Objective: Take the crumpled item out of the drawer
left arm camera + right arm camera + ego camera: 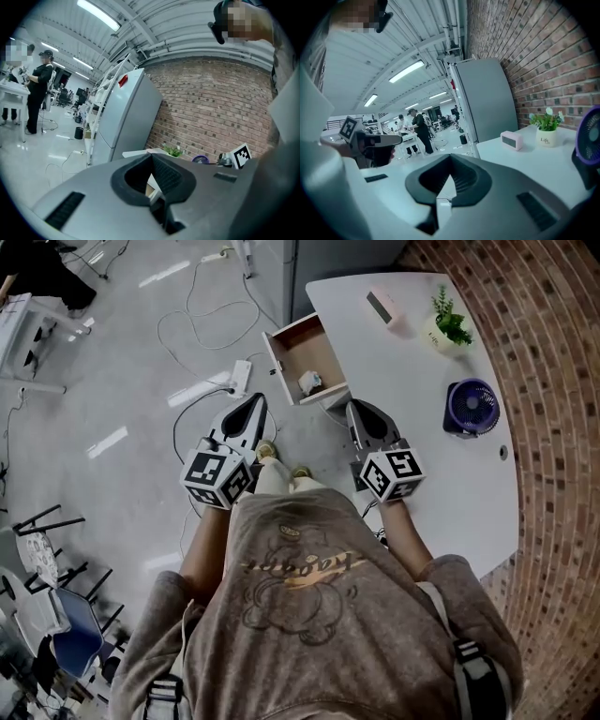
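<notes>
Pointing toward twelve o'clock, the left gripper [253, 407] and right gripper [357, 412] each have their fingers closed and empty. Just beyond them the drawer [302, 348] stands open from the white bench [422, 381], and the crumpled item [310, 382] lies inside, at its near end.

The person wears a grey-brown top [300, 587] with short sleeves [161, 610]. It has a faded drawing and some yellow writing on it. Grey straps [473, 667] with dark clips go over both shoulders. The trousers [281, 482] are pale and the shoes [267, 451] look yellowish.

The left gripper [257, 404] and the right gripper [356, 411] have smooth grey shells with dark edges. Each has a cube [217, 478] with black and white square marks on its sides. The inner pads [166, 176] are dark with little ridges. Dark slots [65, 209] sit in the shells.
</notes>
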`<state>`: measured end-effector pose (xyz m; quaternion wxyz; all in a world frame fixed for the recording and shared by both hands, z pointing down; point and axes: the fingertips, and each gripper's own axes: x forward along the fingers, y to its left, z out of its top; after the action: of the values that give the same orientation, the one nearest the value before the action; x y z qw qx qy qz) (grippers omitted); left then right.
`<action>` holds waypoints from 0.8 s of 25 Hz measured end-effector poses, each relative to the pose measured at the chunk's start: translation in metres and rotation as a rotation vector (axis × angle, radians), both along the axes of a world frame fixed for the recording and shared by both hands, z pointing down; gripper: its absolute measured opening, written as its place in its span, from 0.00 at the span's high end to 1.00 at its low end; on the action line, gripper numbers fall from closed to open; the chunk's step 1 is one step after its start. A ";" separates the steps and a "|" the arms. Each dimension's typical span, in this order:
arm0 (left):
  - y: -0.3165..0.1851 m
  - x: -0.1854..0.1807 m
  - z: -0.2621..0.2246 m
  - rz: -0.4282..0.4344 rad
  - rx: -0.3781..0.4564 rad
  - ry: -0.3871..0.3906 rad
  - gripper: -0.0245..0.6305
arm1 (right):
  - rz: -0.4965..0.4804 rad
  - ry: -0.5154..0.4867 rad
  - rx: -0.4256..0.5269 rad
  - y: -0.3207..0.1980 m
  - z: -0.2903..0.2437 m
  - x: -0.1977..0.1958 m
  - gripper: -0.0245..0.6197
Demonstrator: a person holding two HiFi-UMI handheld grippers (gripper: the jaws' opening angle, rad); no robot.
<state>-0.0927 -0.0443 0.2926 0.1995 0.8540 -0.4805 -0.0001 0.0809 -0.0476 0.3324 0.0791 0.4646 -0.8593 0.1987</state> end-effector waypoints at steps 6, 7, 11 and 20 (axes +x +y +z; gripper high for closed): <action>-0.035 0.002 0.004 0.071 -0.010 -0.013 0.95 | 0.065 -0.003 -0.013 -0.024 0.005 0.001 0.97; -0.041 0.003 0.005 0.082 -0.014 -0.015 0.95 | 0.074 -0.003 -0.016 -0.027 0.006 0.001 0.97; -0.057 0.008 0.014 0.132 -0.028 -0.018 0.95 | 0.112 0.000 -0.033 -0.039 0.017 0.002 0.97; -0.082 0.016 0.052 0.194 -0.069 -0.023 0.95 | 0.139 0.023 -0.070 -0.056 0.053 0.001 0.97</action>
<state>-0.0768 -0.1266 0.3442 0.2222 0.8892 -0.3974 0.0456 0.0814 -0.1034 0.3853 0.0914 0.5225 -0.8164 0.2284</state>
